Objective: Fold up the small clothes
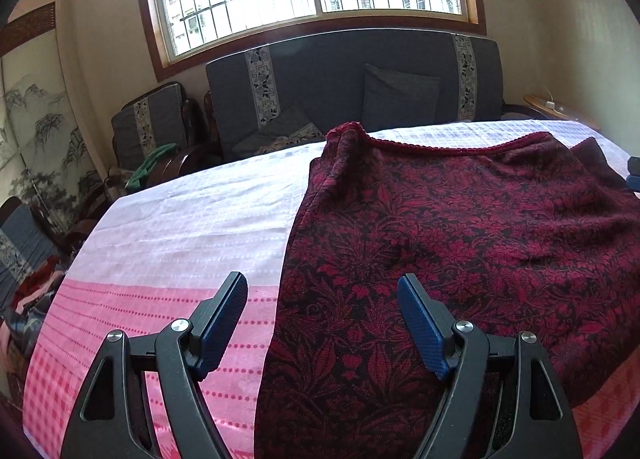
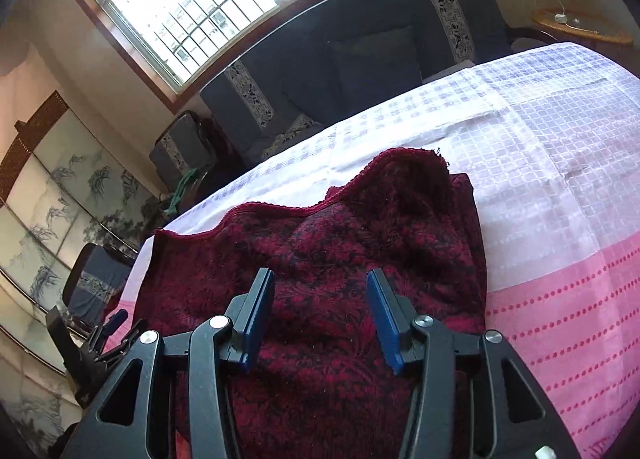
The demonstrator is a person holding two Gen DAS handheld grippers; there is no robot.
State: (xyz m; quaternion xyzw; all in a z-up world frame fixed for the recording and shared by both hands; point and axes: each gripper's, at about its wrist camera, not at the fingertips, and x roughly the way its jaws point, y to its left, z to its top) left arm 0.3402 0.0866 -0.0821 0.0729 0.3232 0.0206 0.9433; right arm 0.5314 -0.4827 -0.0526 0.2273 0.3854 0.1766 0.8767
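Garment (image 1: 460, 243), one, dark red with floral pattern, lies flat on the pink-and-white bedcover (image 1: 180, 243), its scalloped edge toward the sofa (image 1: 340, 75). We see the left gripper (image 1: 322, 323) and right gripper (image 2: 320, 311) released above it, nothing between their blue pads.

Two hand-held grippers, alike in build. Left gripper (image 1: 322, 291): matte black arms with triangular cut-outs, round silver screws at the pivots, flat fingers faced with dark blue textured pads (image 1: 420, 327). Right gripper (image 2: 320, 285): same black frame, same silver screws, same blue ribbed pads (image 2: 384, 319); a small white knob by its lower edge.
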